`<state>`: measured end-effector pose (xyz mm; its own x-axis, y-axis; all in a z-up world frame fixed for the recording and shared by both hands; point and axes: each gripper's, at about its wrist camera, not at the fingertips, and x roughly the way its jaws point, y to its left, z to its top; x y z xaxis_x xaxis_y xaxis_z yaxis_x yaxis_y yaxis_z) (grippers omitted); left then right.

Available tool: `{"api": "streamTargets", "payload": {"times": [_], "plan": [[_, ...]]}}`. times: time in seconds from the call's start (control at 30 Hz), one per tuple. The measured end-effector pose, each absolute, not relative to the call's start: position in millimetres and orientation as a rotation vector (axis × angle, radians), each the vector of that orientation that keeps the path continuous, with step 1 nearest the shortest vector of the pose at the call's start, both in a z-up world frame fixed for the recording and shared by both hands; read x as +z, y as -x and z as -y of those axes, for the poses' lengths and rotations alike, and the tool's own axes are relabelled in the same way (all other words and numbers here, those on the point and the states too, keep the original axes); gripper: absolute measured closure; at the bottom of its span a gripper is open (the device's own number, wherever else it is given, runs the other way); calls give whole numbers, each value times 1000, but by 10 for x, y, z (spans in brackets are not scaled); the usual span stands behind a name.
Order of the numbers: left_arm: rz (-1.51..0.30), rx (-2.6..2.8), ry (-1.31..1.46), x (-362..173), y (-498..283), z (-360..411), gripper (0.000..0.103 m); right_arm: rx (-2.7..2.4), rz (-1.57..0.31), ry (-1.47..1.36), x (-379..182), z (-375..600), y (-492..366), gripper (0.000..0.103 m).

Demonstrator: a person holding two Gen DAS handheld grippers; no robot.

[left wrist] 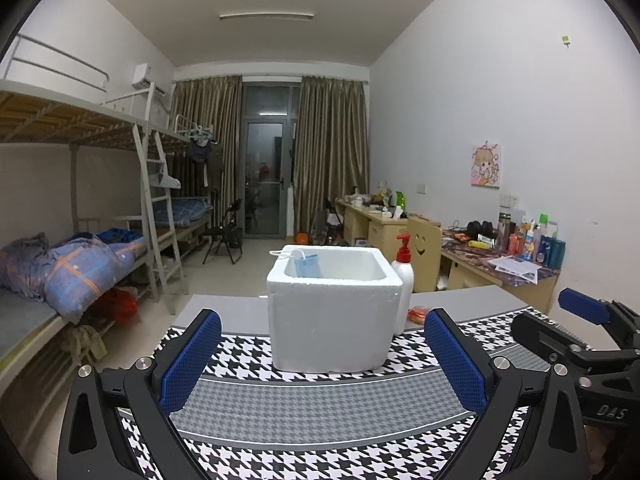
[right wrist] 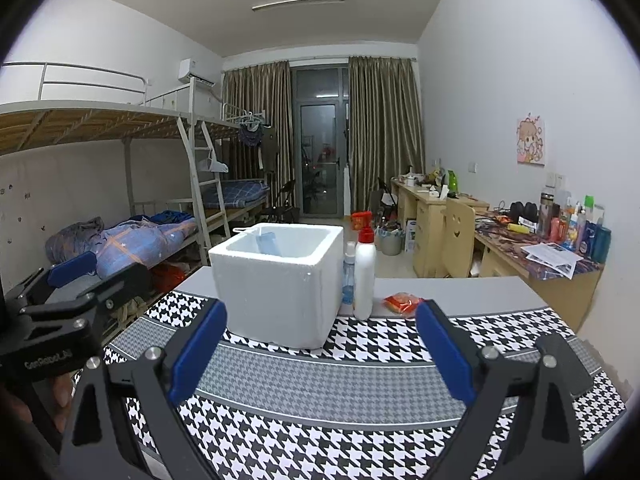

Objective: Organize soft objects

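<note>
Inside the white foam box (left wrist: 334, 312), at its far left corner, a blue face mask (left wrist: 307, 266) stands upright, long axis vertical, ear loop draped over the rim. Both the left gripper (left wrist: 322, 360) and right gripper (right wrist: 320, 354) hover over the houndstooth counter (right wrist: 320, 432), fingers wide and empty.

White square foam box (left wrist: 334, 320) is showing plain white, a pale blue face mask (left wrist: 307, 266) lying against its inner wall at ten o'clock. Black-and-white houndstooth table mat (left wrist: 320, 444) is carrying a grey small-check band. White plastic pump bottle (right wrist: 365, 276), at the box's three o'clock, is wearing a red pump. Orange-red crinkled packet (right wrist: 403, 303) is glinting. Black gripper fingers are bearing blue textured pads (left wrist: 191, 360).
</note>
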<state>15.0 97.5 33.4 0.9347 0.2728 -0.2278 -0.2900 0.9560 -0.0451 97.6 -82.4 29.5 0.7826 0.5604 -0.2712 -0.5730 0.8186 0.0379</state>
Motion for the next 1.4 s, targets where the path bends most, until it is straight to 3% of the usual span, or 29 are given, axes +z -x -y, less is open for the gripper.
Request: {"api": "streamTargets", "payload": {"times": [1.4], "plan": [[-237, 318, 19, -142, -68, -865, 1, 540, -274, 15, -136, 967, -897, 5]]}}
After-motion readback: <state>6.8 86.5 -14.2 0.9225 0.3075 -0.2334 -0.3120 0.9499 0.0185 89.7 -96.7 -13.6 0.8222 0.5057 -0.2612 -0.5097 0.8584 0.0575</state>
